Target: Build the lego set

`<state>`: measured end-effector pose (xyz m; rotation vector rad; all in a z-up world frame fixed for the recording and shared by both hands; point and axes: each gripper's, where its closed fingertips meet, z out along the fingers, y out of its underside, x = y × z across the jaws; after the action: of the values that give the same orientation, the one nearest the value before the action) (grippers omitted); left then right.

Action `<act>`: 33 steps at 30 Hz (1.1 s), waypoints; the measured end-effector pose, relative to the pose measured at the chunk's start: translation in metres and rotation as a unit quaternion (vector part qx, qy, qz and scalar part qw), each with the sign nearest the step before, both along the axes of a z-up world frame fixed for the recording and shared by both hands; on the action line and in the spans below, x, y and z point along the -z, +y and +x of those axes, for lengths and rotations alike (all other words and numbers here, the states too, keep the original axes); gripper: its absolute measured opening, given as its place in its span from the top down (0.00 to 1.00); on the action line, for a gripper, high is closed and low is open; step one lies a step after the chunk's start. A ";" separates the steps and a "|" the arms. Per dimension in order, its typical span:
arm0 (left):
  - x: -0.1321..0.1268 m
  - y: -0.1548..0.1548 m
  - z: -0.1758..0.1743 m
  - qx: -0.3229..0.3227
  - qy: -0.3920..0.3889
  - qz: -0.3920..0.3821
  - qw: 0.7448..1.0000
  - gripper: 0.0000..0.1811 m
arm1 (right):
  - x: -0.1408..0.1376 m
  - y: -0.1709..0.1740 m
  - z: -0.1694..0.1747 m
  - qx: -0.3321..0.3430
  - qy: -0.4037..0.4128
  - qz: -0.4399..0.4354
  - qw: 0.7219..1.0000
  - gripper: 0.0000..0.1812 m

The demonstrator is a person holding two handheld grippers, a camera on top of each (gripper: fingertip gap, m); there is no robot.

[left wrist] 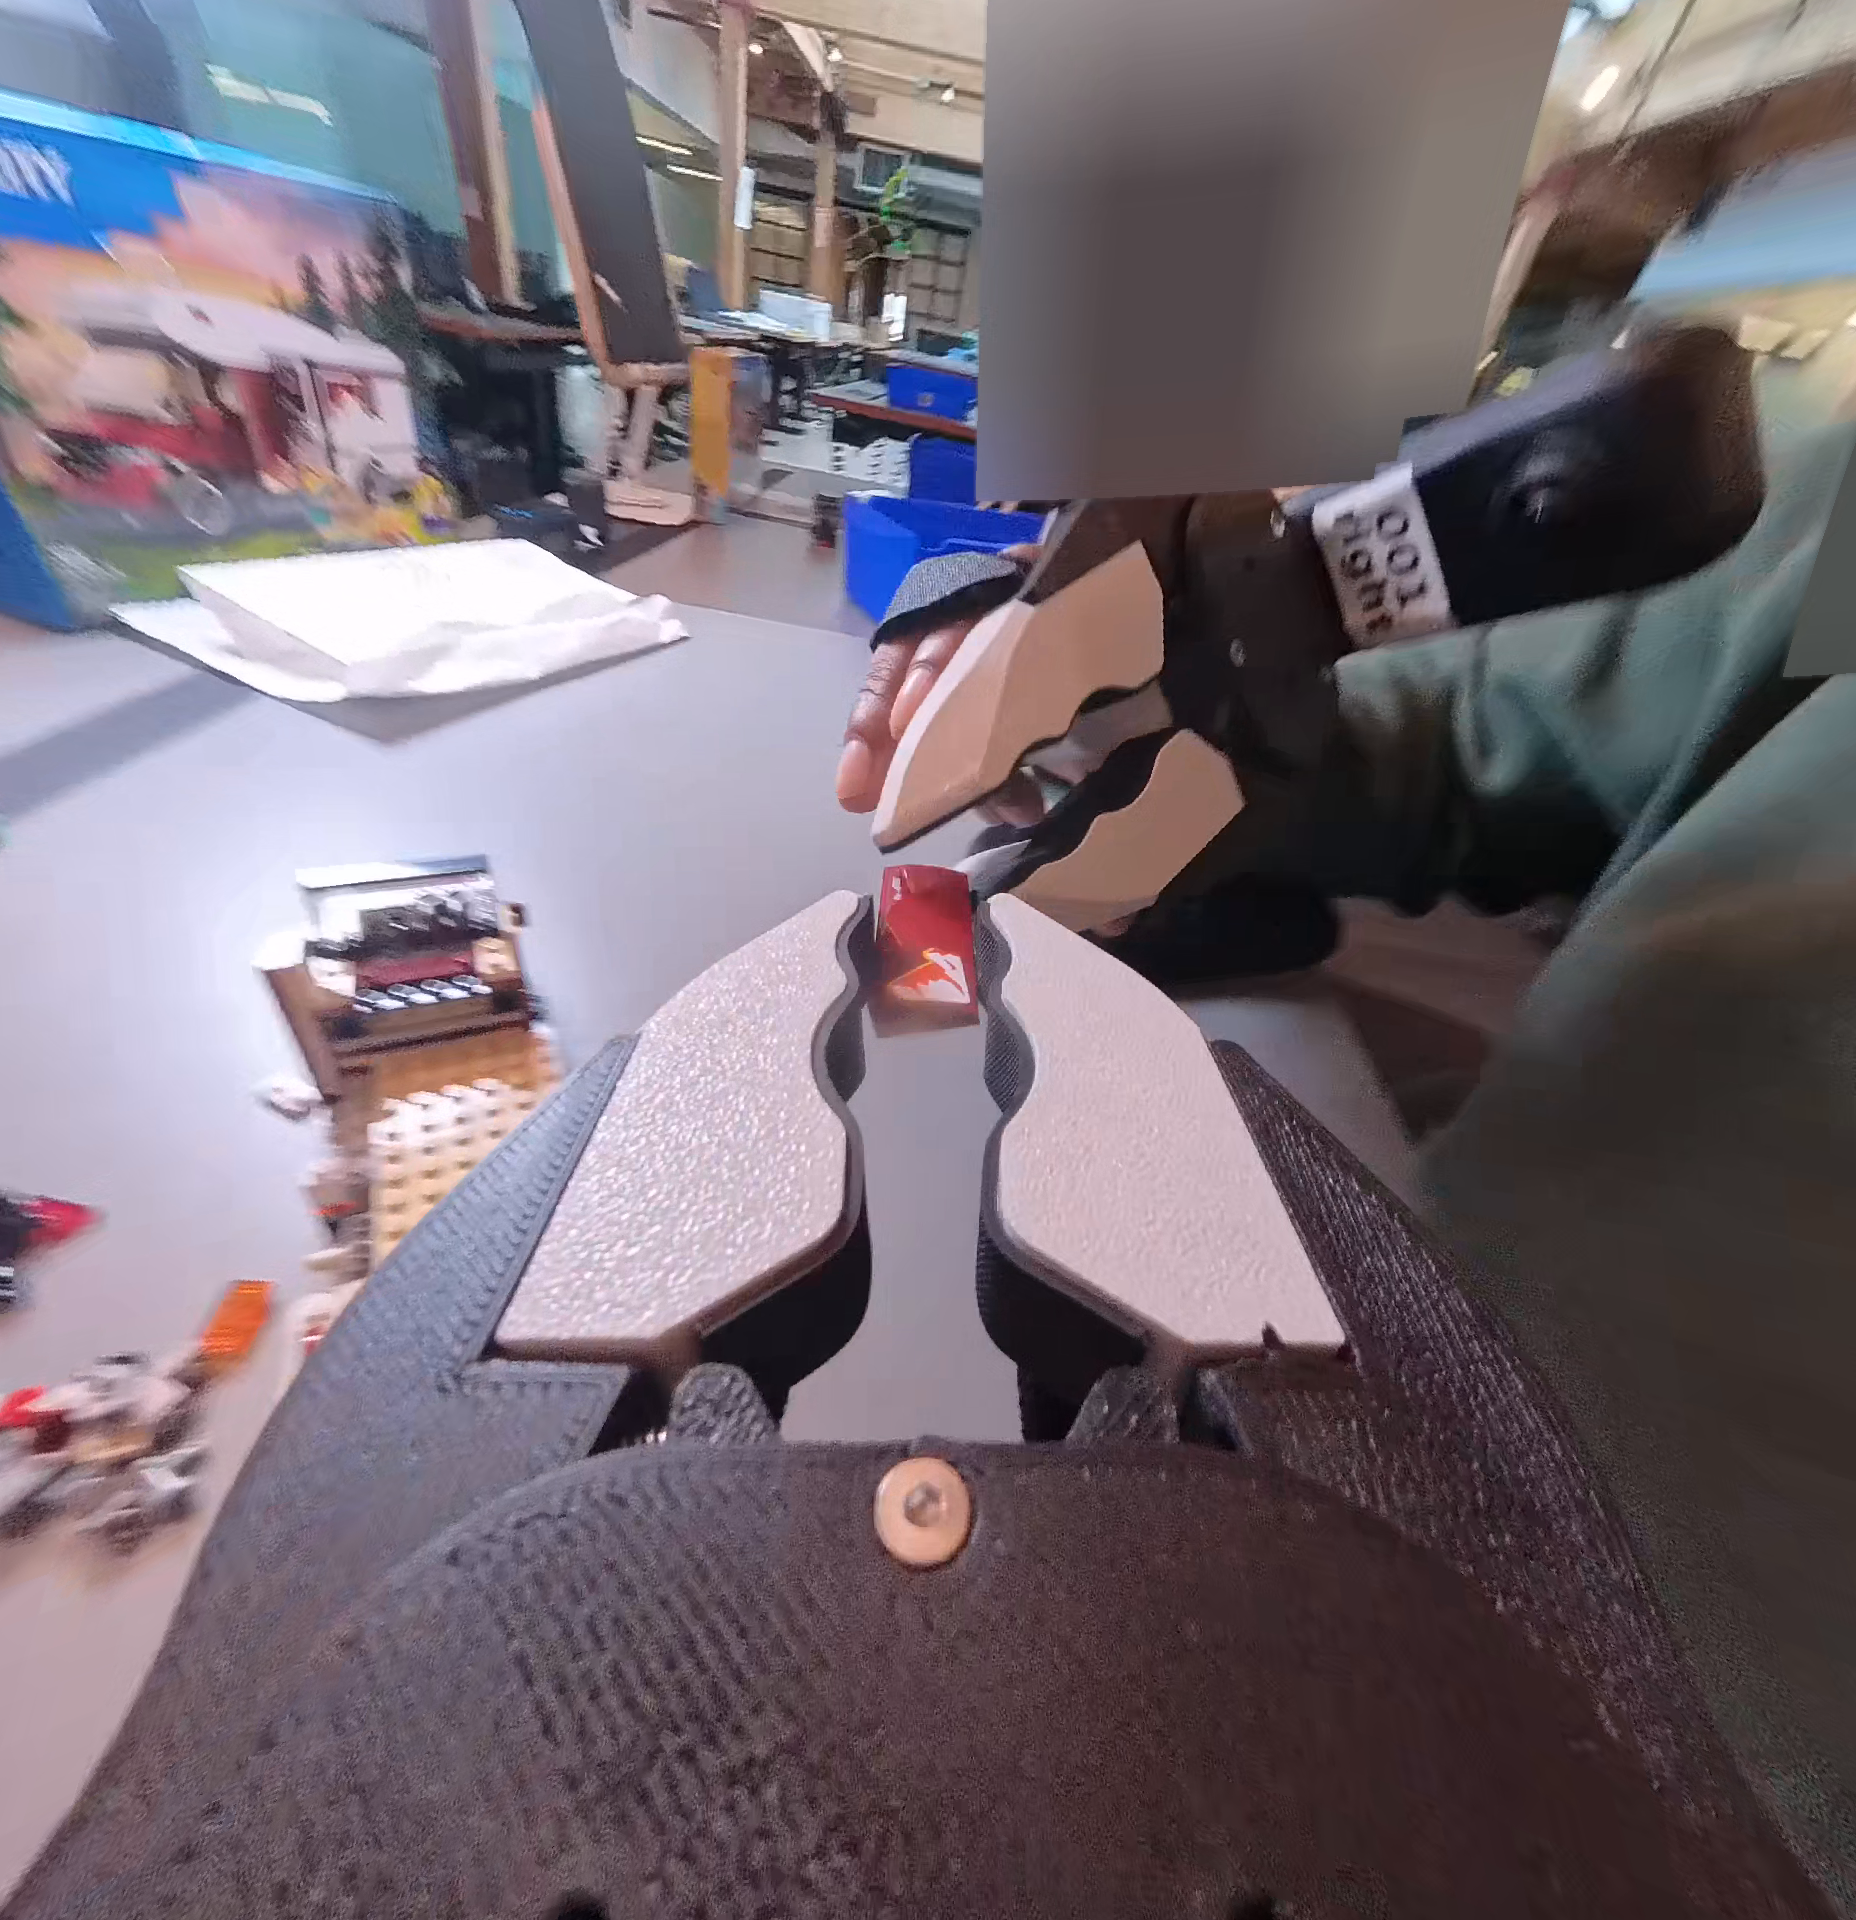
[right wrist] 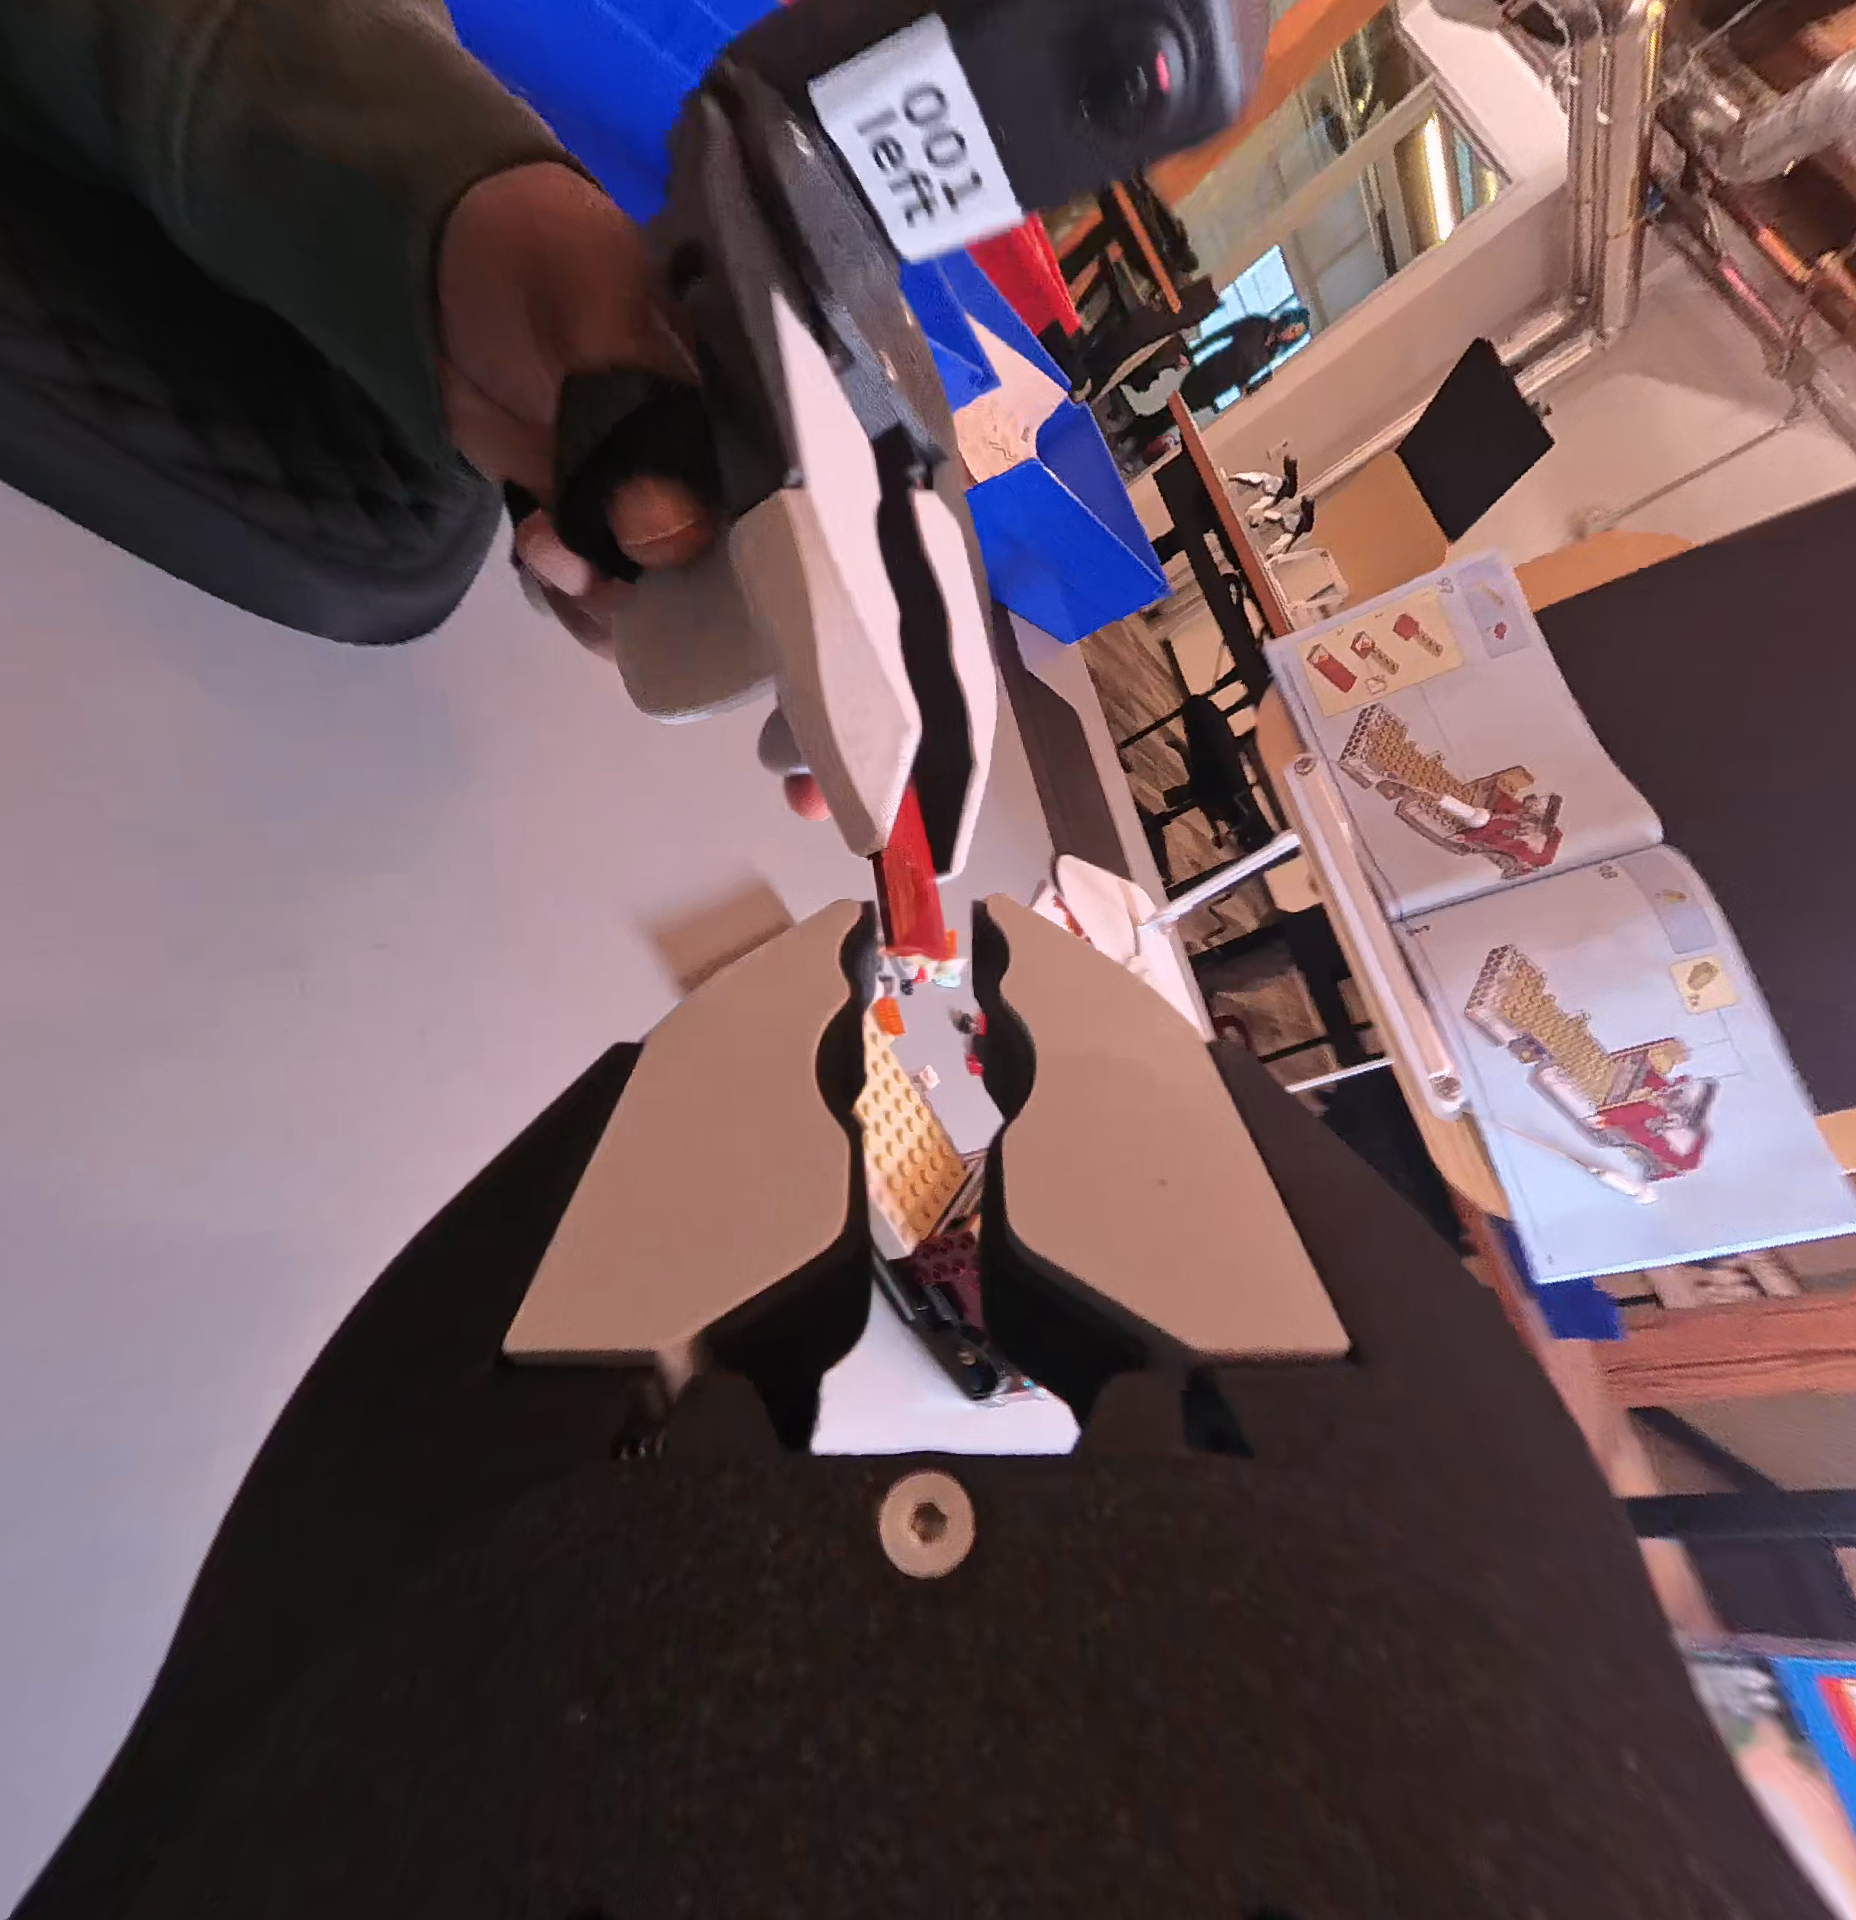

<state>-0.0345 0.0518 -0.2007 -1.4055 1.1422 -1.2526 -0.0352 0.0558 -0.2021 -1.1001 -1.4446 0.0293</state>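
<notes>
Gripping a small dark-red printed piece [left wrist: 926, 961] at its tips, your left gripper [left wrist: 922, 925] has its jaws drawn in close, the piece pinched between the two textured grey pads and lifted clear of the grey table [left wrist: 591, 779]. The piece carries an orange and white print on its facing side. Your right gripper [left wrist: 965, 842] sits just beyond and to the right of it, tips pointing toward the piece; its jaws stand a narrow gap apart, and from the left wrist view you cannot tell whether they touch anything.

In the right wrist view the right gripper [right wrist: 922, 914] shows that same narrow gap between its tips, nothing clamped between the pads. The left gripper [right wrist: 908, 847] reaches in from above, the red piece [right wrist: 911, 883] sticking out of its tips and ending just at the mouth of the right gripper.

The partly built model [left wrist: 425, 997], tan studded plate with dark-red and black parts, rests on the table to the left, well apart from both grippers. Loose pieces [left wrist: 93, 1444] lie scattered nearer the left edge. A white paper bag [left wrist: 415, 623] lies farther back, in front of the set's box [left wrist: 176, 364]. The open instruction booklet [right wrist: 1547, 935] is propped at the right of the right wrist view.
</notes>
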 end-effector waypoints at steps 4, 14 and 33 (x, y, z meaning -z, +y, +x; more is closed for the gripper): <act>0.000 0.007 -0.003 -0.061 0.040 0.142 0.987 0.90 | -0.001 0.007 0.009 0.002 0.070 -0.125 0.990 0.86; -0.003 0.001 0.002 -0.137 0.091 0.394 0.904 0.90 | 0.002 0.001 0.001 -0.076 0.295 -0.585 0.751 0.87; 0.039 -0.005 0.016 -0.017 0.109 0.178 0.978 0.93 | 0.014 -0.016 0.023 -0.108 0.008 -0.377 0.920 0.97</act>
<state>-0.0183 0.0464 -0.2399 -1.3031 1.4078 -0.8312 -0.0121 0.0400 -0.2158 -1.5347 -1.5719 0.8099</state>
